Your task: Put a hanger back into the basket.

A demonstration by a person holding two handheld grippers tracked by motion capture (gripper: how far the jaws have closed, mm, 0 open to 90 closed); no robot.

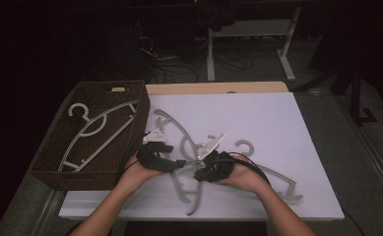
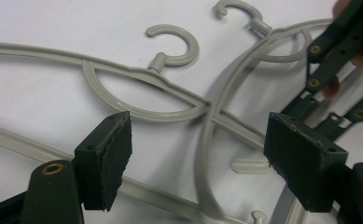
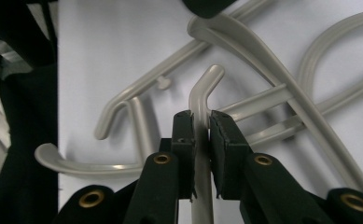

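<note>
The white surface (image 1: 277,128) holds a brown basket (image 1: 51,172) at its left with grey hangers in it. A pile of grey hangers (image 1: 176,130) lies in the middle. The right claw (image 3: 202,135) pinches one hanger's thin bar (image 3: 202,93). The left claw (image 2: 198,154) stands wide above the pile, holding nothing.

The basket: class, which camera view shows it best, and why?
The high view. There the brown woven basket stands whole at the table's left side with hangers inside it. The left gripper view and the right gripper view look at loose grey hangers on the white tabletop, so they tell nothing about the basket.
</note>
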